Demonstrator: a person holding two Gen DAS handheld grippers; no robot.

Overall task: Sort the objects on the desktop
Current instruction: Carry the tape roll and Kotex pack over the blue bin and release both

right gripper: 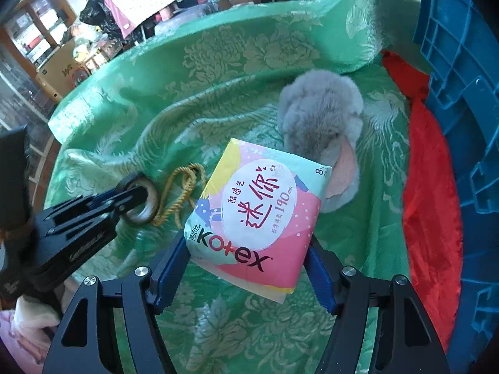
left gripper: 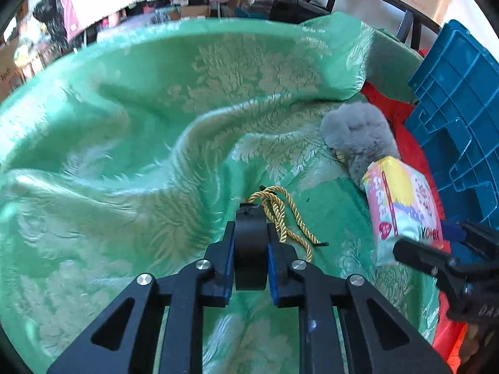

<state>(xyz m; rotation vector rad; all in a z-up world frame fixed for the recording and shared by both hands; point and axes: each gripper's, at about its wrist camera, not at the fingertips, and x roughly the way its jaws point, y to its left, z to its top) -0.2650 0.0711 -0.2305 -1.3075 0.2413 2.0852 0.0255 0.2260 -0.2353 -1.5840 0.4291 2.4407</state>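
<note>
Left wrist view, left tongs (left gripper: 251,249) pinching black ring (left gripper: 251,240), right tongs (right gripper: 246,268) clamping pink Kotex pack (right gripper: 255,215)

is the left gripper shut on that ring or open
Shut on it: the left gripper has both blue pads against the ring, whose yellow cord trails on the green cloth.

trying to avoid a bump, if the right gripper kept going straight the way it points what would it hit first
The right gripper already holds the pink pad packet. Past it, the grey plush toy looks first in line, though the green cloth may come sooner; depth is unclear.
</note>
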